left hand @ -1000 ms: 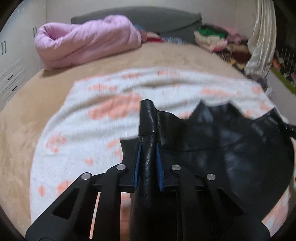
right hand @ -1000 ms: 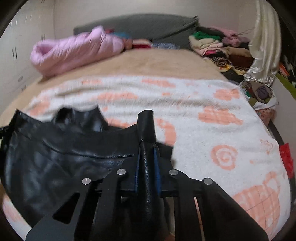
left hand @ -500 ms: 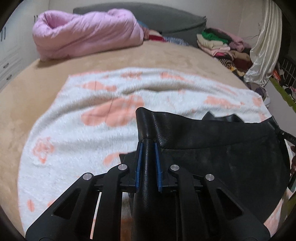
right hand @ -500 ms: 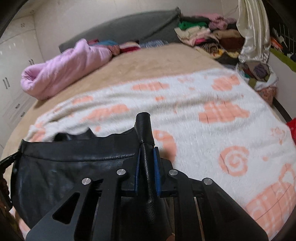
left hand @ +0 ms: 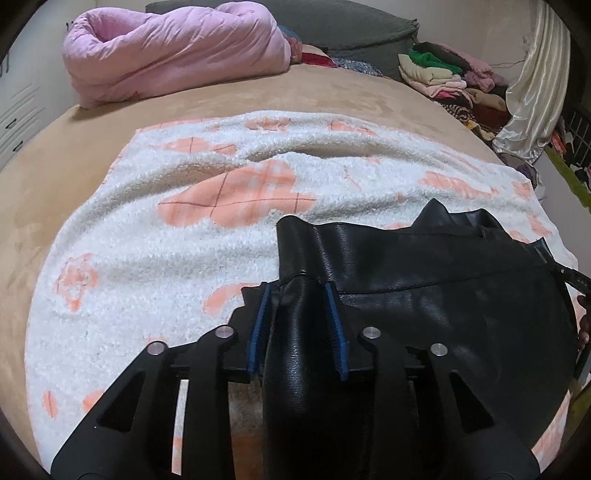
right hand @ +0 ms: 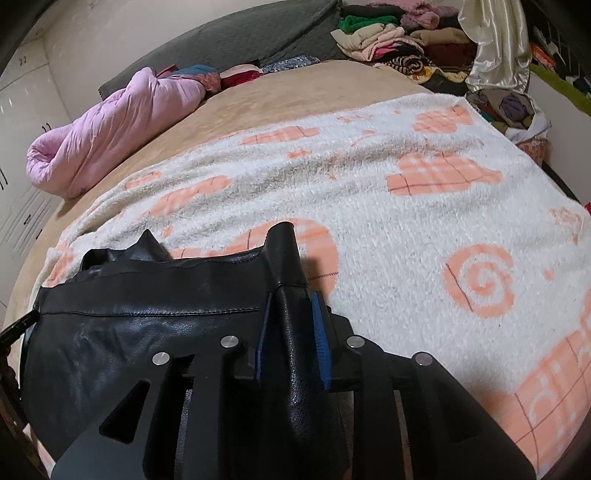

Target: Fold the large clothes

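Black leather garment (left hand: 443,295) laid flat on white-orange blanket (left hand: 166,258) over bed, near edge. L gripper (left hand: 297,325) + R gripper (right hand: 291,332) each at one corner; jaws just been opening, pads now clear of leather, corner between them. Prob. letting go so the garment lies spread for folding.

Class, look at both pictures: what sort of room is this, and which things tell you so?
Most likely a bedroom. A wide bed fills the view, with a rolled pink quilt at its head, a patterned blanket spread over it, and stacks of folded clothes piled beside it.
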Tool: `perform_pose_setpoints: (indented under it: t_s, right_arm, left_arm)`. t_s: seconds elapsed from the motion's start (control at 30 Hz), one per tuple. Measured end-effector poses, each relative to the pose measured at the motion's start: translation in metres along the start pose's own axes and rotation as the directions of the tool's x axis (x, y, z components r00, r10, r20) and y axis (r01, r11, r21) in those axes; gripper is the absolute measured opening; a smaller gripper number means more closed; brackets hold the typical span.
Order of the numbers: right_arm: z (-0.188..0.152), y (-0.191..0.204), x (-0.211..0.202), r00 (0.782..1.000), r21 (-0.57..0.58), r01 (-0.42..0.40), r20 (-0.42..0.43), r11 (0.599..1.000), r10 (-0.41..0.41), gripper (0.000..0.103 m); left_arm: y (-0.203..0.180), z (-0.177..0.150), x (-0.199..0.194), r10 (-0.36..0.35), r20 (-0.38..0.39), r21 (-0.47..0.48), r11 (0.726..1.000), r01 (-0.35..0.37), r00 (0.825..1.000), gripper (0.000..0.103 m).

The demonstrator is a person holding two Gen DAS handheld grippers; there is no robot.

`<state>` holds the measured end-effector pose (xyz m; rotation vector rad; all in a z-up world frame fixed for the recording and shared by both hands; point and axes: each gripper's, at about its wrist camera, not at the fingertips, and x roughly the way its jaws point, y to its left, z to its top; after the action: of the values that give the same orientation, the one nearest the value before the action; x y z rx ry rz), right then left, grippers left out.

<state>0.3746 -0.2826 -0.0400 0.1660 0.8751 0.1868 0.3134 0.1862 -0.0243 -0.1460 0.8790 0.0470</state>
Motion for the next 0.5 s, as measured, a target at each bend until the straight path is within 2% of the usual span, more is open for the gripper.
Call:
perform_pose_setpoints:
  t_s: [0.13,0.3,0.37,0.4,0.47,0.5]
  right_arm:
    - [-0.001,-0.006,0.0,1.0,0.035,-0.028,-0.013,0.999,0.029,0.023]
    - [-0.003,-0.012,-0.006,0.998,0.075,-0.061,-0.021,0.995,0.063,0.028]
    - [-0.006,-0.016,-0.01,0.998,0.097,-0.057,-0.012,0.994,0.058,0.045]
    - [-0.007,-0.019,-0.013,0.999,0.103,-0.035,-0.014,0.994,0.036,0.058]
    - [-0.012,-0.024,-0.022,0.998,0.128,-0.053,-0.011,0.99,0.055,0.059]
    - [-0.015,-0.026,-0.029,0.997,0.139,-0.072,-0.008,0.988,0.074,0.063]
  left_arm:
    - [0.001,0.001,0.0,0.013,-0.003,0.006,1.0,-0.013,1.0,0.029]
    - [0.004,0.001,-0.004,0.046,0.008,0.014,0.999,-0.046,0.999,0.048]
    - [0.005,0.003,-0.008,0.051,0.017,0.021,0.998,-0.051,0.999,0.053]
    - [0.006,0.004,-0.009,0.052,0.016,0.015,0.999,-0.053,0.999,0.058]
    - [0.011,0.005,-0.012,0.048,0.013,-0.009,0.999,-0.047,0.999,0.07]
    - [0.014,0.005,-0.014,0.043,0.006,-0.022,0.999,-0.043,0.999,0.072]
